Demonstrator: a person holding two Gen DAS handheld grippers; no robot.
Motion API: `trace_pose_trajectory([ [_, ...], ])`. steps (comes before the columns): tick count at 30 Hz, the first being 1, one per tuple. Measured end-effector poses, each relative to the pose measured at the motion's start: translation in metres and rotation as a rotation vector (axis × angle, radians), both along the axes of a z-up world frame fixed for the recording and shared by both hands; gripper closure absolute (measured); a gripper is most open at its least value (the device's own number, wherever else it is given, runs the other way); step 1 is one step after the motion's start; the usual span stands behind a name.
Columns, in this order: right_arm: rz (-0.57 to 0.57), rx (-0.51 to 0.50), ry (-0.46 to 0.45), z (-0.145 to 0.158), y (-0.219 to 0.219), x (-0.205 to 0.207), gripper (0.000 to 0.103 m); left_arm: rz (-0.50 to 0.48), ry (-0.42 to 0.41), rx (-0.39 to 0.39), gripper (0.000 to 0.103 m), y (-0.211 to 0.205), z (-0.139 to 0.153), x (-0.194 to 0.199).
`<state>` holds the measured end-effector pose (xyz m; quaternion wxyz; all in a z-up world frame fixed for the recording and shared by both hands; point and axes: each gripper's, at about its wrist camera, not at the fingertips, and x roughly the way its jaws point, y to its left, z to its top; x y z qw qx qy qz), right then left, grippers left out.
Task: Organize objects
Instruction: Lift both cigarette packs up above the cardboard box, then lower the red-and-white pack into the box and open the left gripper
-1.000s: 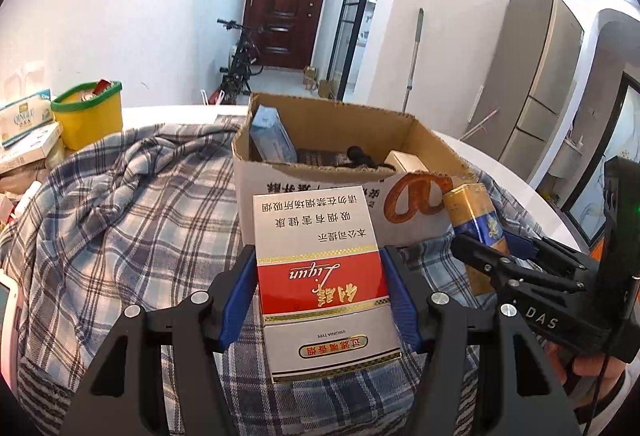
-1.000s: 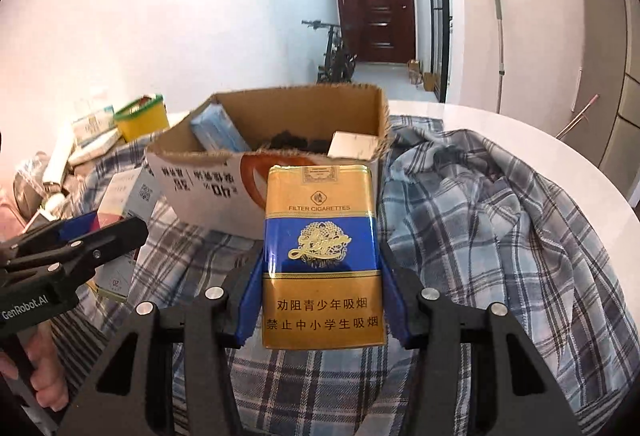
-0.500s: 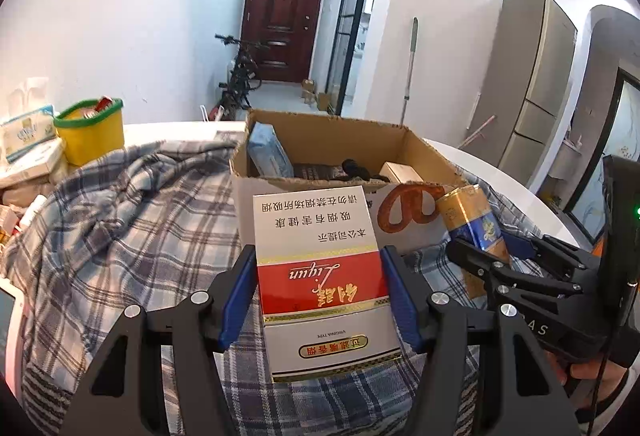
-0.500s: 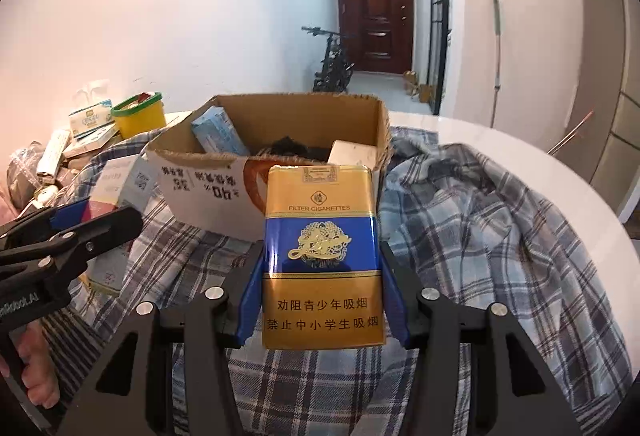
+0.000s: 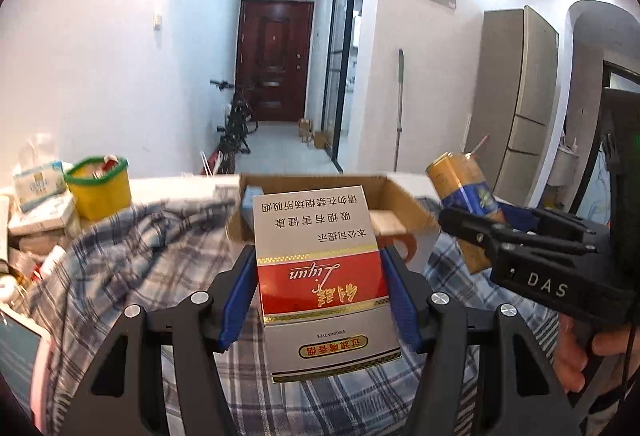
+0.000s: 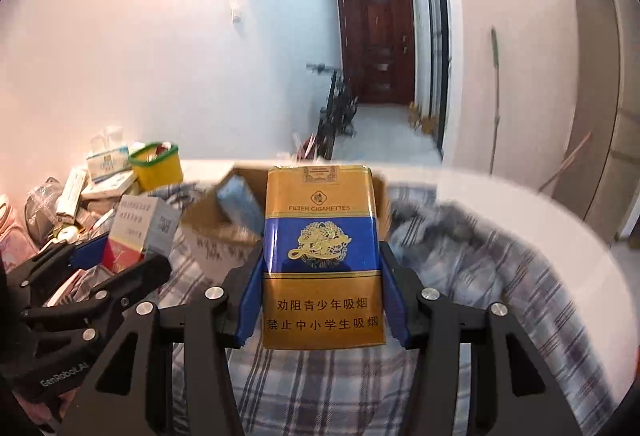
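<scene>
My left gripper (image 5: 320, 296) is shut on a red and white cigarette pack (image 5: 320, 268), held upside down in front of an open cardboard box (image 5: 404, 207). My right gripper (image 6: 322, 296) is shut on a gold and blue cigarette pack (image 6: 322, 248), held upright before the same box (image 6: 208, 211). Each gripper shows in the other's view: the right gripper (image 5: 480, 224) with its gold pack (image 5: 460, 187) at the right, the left gripper (image 6: 104, 260) with its red and white pack (image 6: 136, 228) at the left. The box holds a blue packet (image 6: 236, 203) and other items, mostly hidden.
A blue plaid shirt (image 5: 132, 268) covers the round white table (image 6: 520, 203) around the box. A yellow tub with a green rim (image 5: 98, 187), a tissue box (image 5: 38, 183) and clutter sit at the left. A person's hand (image 5: 580, 352) grips the right gripper. A bicycle (image 5: 236, 127) stands in the hallway.
Both grippers have risen and tilted up with their packs still held. The box and shirt now sit lower in both views, and more of the hallway and ceiling shows.
</scene>
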<state>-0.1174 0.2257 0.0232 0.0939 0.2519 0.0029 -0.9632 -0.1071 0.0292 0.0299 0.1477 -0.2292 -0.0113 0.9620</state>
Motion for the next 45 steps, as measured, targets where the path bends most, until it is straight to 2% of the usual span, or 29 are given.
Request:
trace_pose_trajectory([
  [4,0.001,-0.013,0.069,0.03,0.002,0.001,0.052,0.009,0.081,-0.003,0.04,0.002,0.036,0.004],
  [9,-0.021,-0.056,0.167,0.077,0.002,-0.006,0.052,0.028,0.23,0.03,0.04,0.009,0.104,0.0],
  [13,-0.073,-0.087,0.258,0.118,0.005,-0.01,0.052,0.017,0.258,0.138,0.04,0.003,0.147,-0.003],
  [17,-0.144,-0.17,0.338,0.151,0.021,-0.012,0.052,0.022,0.301,0.114,0.04,0.003,0.168,-0.007],
  [20,-0.151,-0.209,0.344,0.15,0.029,-0.02,0.052,0.042,0.321,0.093,0.04,-0.004,0.162,-0.011],
  [24,-0.138,-0.184,0.28,0.12,0.031,-0.042,0.052,0.062,0.307,0.043,0.04,-0.011,0.143,-0.023],
  [28,-0.118,-0.151,0.191,0.094,0.027,-0.065,0.052,0.069,0.239,0.038,0.04,-0.013,0.125,-0.05],
  [31,-0.115,-0.119,0.163,0.073,0.026,-0.072,0.052,0.069,0.207,0.039,0.04,-0.009,0.109,-0.067],
  [33,-0.125,-0.098,0.145,0.059,0.024,-0.079,0.052,0.062,0.178,0.024,0.04,-0.002,0.088,-0.082],
  [35,-0.106,-0.095,0.115,0.046,0.019,-0.089,0.052,0.052,0.114,0.012,0.04,0.006,0.064,-0.1],
  [39,-0.074,-0.057,0.082,0.034,0.008,-0.099,0.052,0.028,0.011,0.045,0.04,0.009,0.034,-0.126],
  [43,-0.061,-0.043,0.056,0.03,0.007,-0.104,0.052,0.034,-0.027,0.012,0.04,0.011,0.019,-0.137],
  [45,-0.076,-0.031,0.038,0.03,0.012,-0.11,0.052,0.023,-0.058,0.033,0.04,0.008,0.014,-0.141],
])
